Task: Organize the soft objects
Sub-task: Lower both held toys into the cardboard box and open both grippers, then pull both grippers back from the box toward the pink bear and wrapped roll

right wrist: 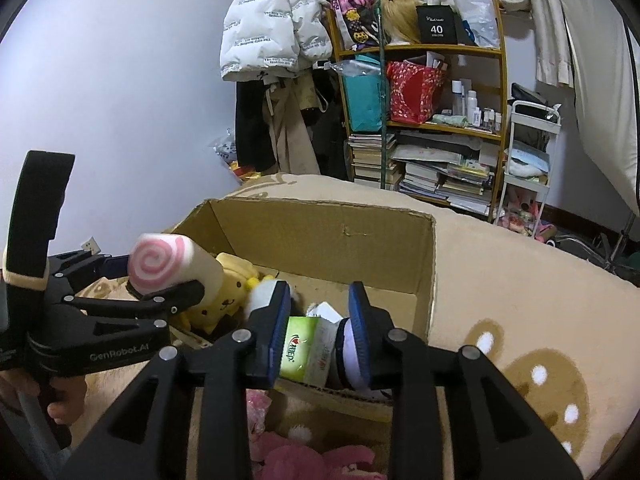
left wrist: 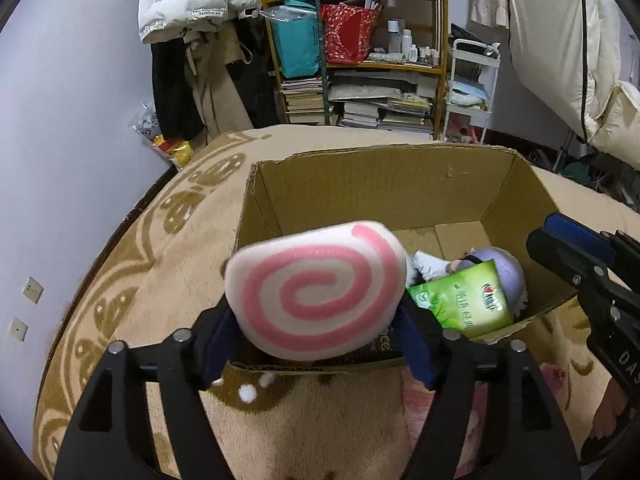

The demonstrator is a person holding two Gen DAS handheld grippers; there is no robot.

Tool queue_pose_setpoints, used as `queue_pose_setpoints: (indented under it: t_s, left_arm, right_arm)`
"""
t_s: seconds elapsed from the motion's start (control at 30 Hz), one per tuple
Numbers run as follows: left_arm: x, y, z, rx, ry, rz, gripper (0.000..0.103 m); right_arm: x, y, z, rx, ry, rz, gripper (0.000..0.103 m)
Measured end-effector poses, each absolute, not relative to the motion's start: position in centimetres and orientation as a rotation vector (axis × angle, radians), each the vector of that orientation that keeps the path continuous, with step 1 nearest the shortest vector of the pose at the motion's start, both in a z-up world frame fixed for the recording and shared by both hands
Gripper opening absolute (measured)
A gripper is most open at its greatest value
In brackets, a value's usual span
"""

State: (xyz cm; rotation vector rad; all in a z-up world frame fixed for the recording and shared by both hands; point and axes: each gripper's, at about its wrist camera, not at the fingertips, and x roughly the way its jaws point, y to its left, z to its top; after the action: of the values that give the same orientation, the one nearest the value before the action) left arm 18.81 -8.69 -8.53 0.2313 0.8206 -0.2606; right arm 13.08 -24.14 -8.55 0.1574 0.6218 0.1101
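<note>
The left gripper carries a soft white cushion with a pink spiral between its two blue-padded fingers, directly ahead of the tool and over the near rim of the open cardboard box. Its jaws stand wide, and whether the pads press the cushion or merely flank it I cannot tell: in the left wrist view the cushion hides the contact, though the cushion does sit up off the box floor between them. In the right wrist view the same gripper comes in from the left, and one black finger runs under the cushion.

The right gripper points down into the box with its jaws partly apart. Between and just beyond its blue pads lie a green tissue pack and a round pale purple plush, which sits by the right pad; no pad clearly presses on either (the near ends are cut off by the box rim).

To the left of this gripper, inside the box and under the cushion, sits a yellow plush dog. Below the gripper, outside the box on the beige blanket, lies a pink plush. A person's hand grips the left tool's handle at the far left. In the left wrist view the right gripper shows at the right edge, over the box's right wall.
</note>
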Motion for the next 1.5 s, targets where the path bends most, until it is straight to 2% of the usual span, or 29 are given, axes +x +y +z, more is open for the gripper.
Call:
queue_pose_setpoints:
  t_s: [0.07,0.17,0.23,0.33,0.43,0.5,0.57,0.63,0.97,1.5]
  left_arm:
    - [18.6,-8.6,-8.2,0.215,0.817,-0.273,0.081]
    - [17.8,-8.6,-7.2,0.212,0.760,-0.260,0.097]
    - [17.3,-8.6,-6.4,0.224,0.713,-0.256,0.098]
    - [16.9,-8.3,-5.7,0.231,0.699,-0.254,0.098]
    - [16.6,-7.6,-5.1,0.212,0.699,-0.234,0.098]
    - [16.4,-7.0,-4.6,0.195,0.713,-0.225,0.098]
    - [16.2,-6.3,-4.2,0.174,0.730,-0.219,0.098]
    - [15.8,-5.5,-3.8,0.150,0.747,-0.200,0.099]
    - [12.1,-3.3,-2.9,0.123,0.784,-0.180,0.100]
    - [8.0,-4.6,-3.1,0.204,0.851,-0.265,0.100]
  right_arm:
    - [12.7,-24.2,-8.2,0.164,0.613,0.100,0.050]
    - [11.9,-24.3,-7.5,0.178,0.599,0.088,0.053]
    - [11.5,-24.5,-7.1,0.186,0.597,0.080,0.055]
    - [10.6,-24.9,-6.4,0.206,0.582,0.054,0.069]
    - [9.9,-25.5,-5.8,0.233,0.574,0.035,0.075]
    - [9.6,-25.8,-5.4,0.244,0.582,0.023,0.082]
    - [9.0,-25.8,-5.0,0.241,0.583,-0.003,0.098]
    - [8.3,-25.9,-4.6,0.249,0.575,-0.018,0.102]
    - [5.1,-25.6,-4.1,0.284,0.639,-0.032,0.103]
    - [1.8,-24.7,-5.5,0.345,0.759,-0.042,0.103]
